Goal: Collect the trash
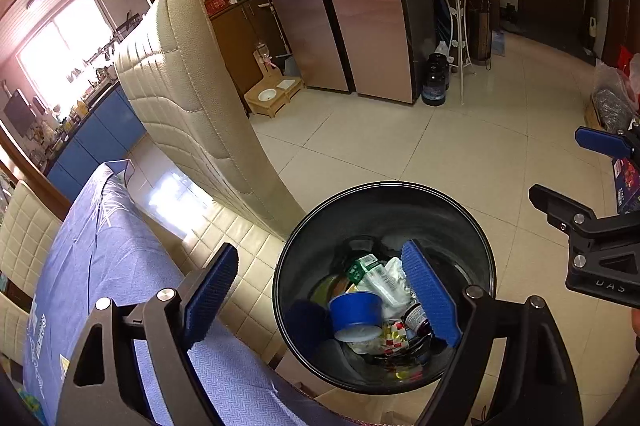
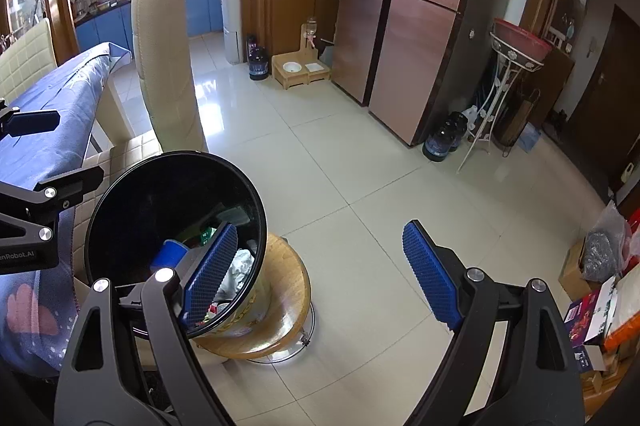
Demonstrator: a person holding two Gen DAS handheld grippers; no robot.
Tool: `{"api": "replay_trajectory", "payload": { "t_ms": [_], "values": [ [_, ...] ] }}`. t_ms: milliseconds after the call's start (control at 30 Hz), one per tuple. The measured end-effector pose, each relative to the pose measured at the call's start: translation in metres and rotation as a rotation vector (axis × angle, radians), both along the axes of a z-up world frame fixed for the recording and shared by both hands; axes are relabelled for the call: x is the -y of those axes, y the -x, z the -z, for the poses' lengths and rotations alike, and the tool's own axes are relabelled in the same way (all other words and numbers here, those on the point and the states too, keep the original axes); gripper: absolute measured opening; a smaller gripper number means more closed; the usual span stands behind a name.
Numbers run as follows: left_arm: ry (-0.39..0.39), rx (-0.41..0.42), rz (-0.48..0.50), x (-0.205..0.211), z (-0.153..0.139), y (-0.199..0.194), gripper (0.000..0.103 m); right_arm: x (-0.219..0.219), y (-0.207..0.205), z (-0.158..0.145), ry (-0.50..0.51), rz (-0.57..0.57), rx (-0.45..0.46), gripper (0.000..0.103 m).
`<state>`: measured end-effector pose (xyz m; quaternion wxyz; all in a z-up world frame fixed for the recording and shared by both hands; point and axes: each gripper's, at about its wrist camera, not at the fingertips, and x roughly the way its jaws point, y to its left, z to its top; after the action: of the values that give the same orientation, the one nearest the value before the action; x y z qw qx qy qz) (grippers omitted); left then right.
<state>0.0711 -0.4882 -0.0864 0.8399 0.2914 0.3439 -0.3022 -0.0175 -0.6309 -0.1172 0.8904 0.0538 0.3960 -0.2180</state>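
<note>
A round black trash bin (image 1: 400, 214) stands on a wooden stool (image 2: 280, 286) beside the table with a blue cloth (image 1: 112, 258). In the bin lie a blue cup (image 1: 356, 310), a white wrapper (image 1: 384, 282), a green carton (image 1: 358, 266) and a small bottle (image 1: 416, 318). My left gripper (image 1: 319, 246) hangs open over the bin's near left rim, with nothing between its blue pads. My right gripper (image 2: 320, 226) is open and empty just right of the bin (image 2: 168, 193), over the floor. Each gripper also shows at the edge of the other's view, right gripper (image 1: 568, 169) and left gripper (image 2: 60, 149).
A cream padded chair (image 1: 192, 97) stands against the table behind the bin. Across the tiled floor are a copper fridge (image 1: 352, 5), a wooden pet bowl stand (image 1: 276, 93), dark jugs (image 1: 436, 81) and a white plant stand (image 1: 456, 25). Boxes and bags (image 2: 600, 290) are stacked at the right.
</note>
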Motion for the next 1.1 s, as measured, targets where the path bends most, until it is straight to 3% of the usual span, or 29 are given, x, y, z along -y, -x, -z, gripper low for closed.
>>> {"api": "replay_trajectory", "payload": {
  "t_ms": [1100],
  "values": [
    [0.011, 0.006, -0.008, -0.012, -0.008, 0.003, 0.082, -0.014, 0.0, -0.006, 0.014, -0.015, 0.008, 0.088]
  ]
}}
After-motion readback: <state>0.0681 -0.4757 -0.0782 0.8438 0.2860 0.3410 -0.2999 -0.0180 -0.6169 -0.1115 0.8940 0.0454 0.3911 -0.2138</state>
